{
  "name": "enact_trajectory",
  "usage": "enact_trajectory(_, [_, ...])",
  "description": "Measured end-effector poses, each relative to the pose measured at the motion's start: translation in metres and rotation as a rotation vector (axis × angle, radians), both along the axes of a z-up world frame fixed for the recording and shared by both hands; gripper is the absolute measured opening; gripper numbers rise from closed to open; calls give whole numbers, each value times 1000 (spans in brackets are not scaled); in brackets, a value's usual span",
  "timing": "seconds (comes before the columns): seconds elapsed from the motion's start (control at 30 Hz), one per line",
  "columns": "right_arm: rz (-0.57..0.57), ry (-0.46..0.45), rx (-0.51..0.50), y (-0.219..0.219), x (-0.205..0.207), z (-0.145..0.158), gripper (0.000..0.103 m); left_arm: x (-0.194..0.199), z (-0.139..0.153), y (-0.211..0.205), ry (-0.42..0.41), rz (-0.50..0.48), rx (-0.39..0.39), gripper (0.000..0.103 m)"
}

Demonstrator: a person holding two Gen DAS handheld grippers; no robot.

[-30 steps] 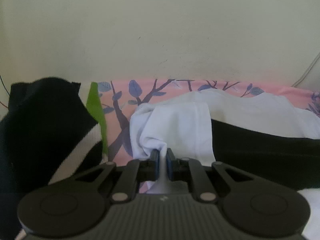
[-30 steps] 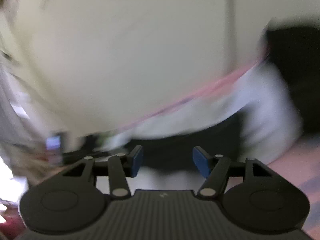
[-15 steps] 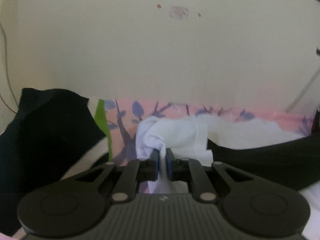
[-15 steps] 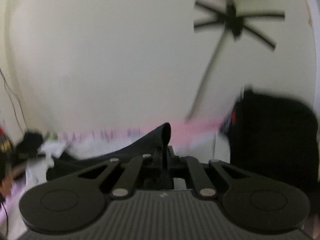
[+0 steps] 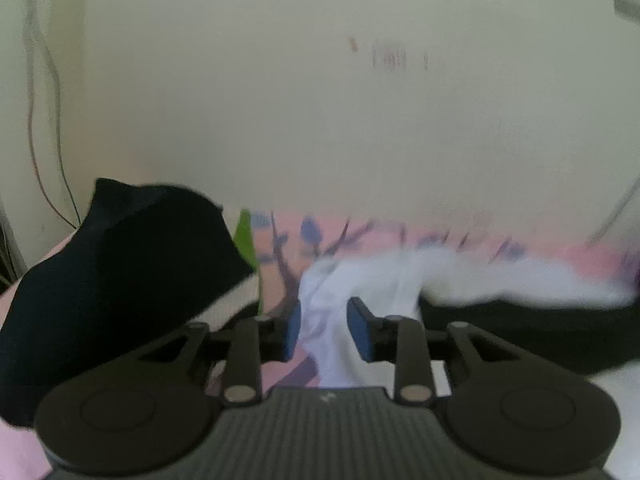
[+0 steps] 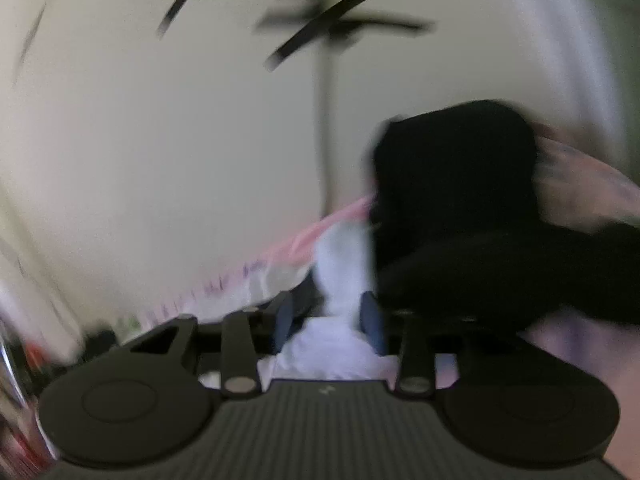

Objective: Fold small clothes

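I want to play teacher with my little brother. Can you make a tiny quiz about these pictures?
1. True or false: white cloth lies between the left gripper pads.
2. What colour is the bed sheet? A green, B pink with blue leaves, C grey.
3. Fill in: the heap at the left of the left view is ____.

Key: 1 true; the jaws are opening. 2 B. 3 black.
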State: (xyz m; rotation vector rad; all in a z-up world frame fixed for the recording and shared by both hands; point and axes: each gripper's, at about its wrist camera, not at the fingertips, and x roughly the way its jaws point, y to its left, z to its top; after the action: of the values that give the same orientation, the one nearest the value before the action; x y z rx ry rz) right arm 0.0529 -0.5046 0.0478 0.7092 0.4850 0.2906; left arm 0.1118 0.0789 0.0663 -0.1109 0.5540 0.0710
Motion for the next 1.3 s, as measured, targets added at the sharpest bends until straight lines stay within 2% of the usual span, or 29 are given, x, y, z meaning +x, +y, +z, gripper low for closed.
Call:
enact_trajectory(0.03, [-47, 15, 63, -20, -17, -7, 58, -5, 7, 0, -24, -10, -44, 36])
enact_trajectory(0.07, [-103, 38, 116, -37, -30, -14, 60, -7, 14, -2, -43, -36, -82, 37])
enact_trajectory(0.13, [-222, 85, 202, -70, -51, -30, 62, 0, 20, -16, -48, -101, -107, 37])
enact_trajectory(0.2, [-336, 142, 279, -94, -61, -45, 64, 13, 22, -40, -31, -170, -75, 37])
enact_trajectory(0.27, [-386, 134, 346, -109, -62, -53, 64, 27, 16, -65, -13, -220, -33, 37])
enact_trajectory(0.4, [-428, 178, 367, -126, -47, -51, 64, 55, -10, -95, 67, -278, -33, 37])
enact_trajectory(0.43, [-431, 206, 394, -128, -42, -55, 60, 61, -18, -98, 85, -280, -33, 37])
enact_trajectory(0.47, [-435, 210, 396, -128, -36, -55, 61, 65, -25, -99, 100, -273, -34, 36])
enact_trajectory(0.53, [-421, 216, 364, -120, -23, -52, 62, 72, -41, -98, 135, -253, -45, 33])
enact_trajectory(0.6, [-417, 220, 340, -112, -10, -51, 49, 71, -42, -96, 119, -256, -53, 33])
enact_trajectory(0.63, [-420, 216, 305, -109, -3, -49, 17, 72, -45, -94, 127, -257, -54, 33])
enact_trajectory(0.67, [-434, 222, 245, -106, 5, -46, 6, 71, -45, -94, 124, -259, -53, 33])
enact_trajectory(0.73, [-508, 167, 175, -108, 5, -32, 5, 73, -49, -93, 123, -256, -49, 33])
enact_trajectory(0.8, [-575, 12, 184, -113, -11, -1, 5, 76, -50, -94, 121, -251, -39, 33])
enact_trajectory(0.83, [-573, -78, 151, -109, -18, 20, 4, 76, -50, -96, 120, -251, -34, 33])
enact_trajectory(0.9, [-522, -206, 51, -91, -25, 56, 5, 77, -50, -98, 116, -244, -30, 33])
enact_trajectory(1.0, [-363, -329, -79, -50, -18, 101, 5, 67, -40, -96, 110, -249, -43, 34])
enact_trajectory(1.13, [-148, -413, -174, 20, 11, 142, 5, 56, -32, -77, 39, -277, -151, 36])
enact_trajectory(1.3, [189, -458, -285, 149, 54, 169, 6, 42, -16, -36, -80, -296, -291, 40])
